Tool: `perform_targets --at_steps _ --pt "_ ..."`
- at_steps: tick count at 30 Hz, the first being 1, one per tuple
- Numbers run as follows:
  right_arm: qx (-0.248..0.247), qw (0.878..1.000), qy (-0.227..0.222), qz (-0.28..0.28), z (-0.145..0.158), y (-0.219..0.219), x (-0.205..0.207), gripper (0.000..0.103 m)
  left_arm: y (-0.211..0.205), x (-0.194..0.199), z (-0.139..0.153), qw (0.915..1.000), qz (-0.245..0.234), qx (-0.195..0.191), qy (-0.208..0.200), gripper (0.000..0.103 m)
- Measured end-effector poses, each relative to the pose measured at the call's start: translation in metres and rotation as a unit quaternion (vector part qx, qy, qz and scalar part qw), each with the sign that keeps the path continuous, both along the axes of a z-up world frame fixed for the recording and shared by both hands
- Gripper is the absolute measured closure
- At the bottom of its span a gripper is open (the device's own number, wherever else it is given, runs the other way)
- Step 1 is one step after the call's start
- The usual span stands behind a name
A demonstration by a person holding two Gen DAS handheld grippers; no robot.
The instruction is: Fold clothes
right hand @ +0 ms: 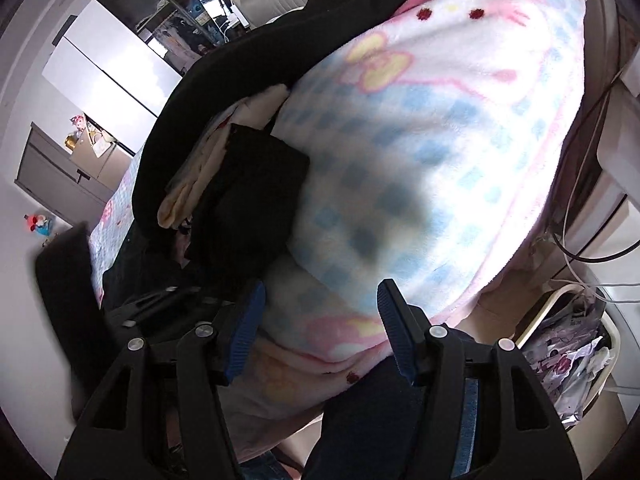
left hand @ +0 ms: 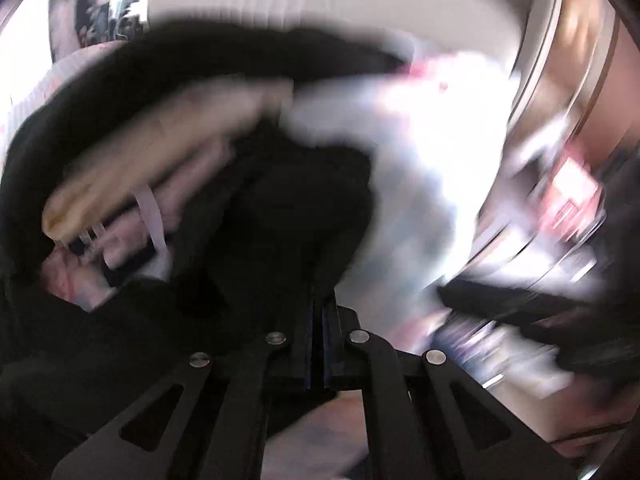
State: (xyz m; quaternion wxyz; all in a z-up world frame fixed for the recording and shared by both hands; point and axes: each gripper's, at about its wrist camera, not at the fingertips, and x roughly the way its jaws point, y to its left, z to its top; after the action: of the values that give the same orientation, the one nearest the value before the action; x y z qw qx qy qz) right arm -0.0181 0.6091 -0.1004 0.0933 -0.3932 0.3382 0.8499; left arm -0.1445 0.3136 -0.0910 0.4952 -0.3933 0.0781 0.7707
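The left gripper (left hand: 318,312) has its jaws pressed together. Black cloth (left hand: 288,216) lies right at its tips, but the left view is too blurry to tell if any cloth is pinched. The right gripper (right hand: 320,320) has its jaws spread apart, with nothing between them. It hangs over the blanket (right hand: 420,140).

The clothes sit in a pile on the blanket. In the right view the pile is at about 10 o'clock from the gripper. A folded black piece (right hand: 256,192) lies on top, with its long side running from 7 o'clock up to 1 o'clock. A cream piece (right hand: 188,192) pokes out from under it toward 8 o'clock. A big black piece (right hand: 248,60) curves around behind them, long from 7 o'clock to 1 o'clock.

The blanket is fluffy, with blue checks and pink and yellow bows. No words can be read on anything.

At 4 o'clock there is a bin (right hand: 568,344) full of crumpled wrappers. Cables (right hand: 592,256) hang at 3 o'clock. A grey cabinet (right hand: 60,168) stands at 9 o'clock, and a small toy (right hand: 40,224) sits below it. A dark trouser leg (right hand: 360,420) shows under the right gripper.
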Motion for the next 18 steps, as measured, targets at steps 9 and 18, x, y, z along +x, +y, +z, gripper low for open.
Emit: perform_targets --at_steps 9,18 --pt "0.033 0.996 0.025 0.084 0.027 -0.060 -0.020 0.039 -0.314 -0.052 0.095 0.9028 0.308 0.298 -0.032 0.096" --pt "0.008 0.957 -0.003 0.289 0.007 -0.206 -0.082 0.038 -0.492 -0.051 -0.058 0.8176 0.512 0.186 -0.188 0.071"
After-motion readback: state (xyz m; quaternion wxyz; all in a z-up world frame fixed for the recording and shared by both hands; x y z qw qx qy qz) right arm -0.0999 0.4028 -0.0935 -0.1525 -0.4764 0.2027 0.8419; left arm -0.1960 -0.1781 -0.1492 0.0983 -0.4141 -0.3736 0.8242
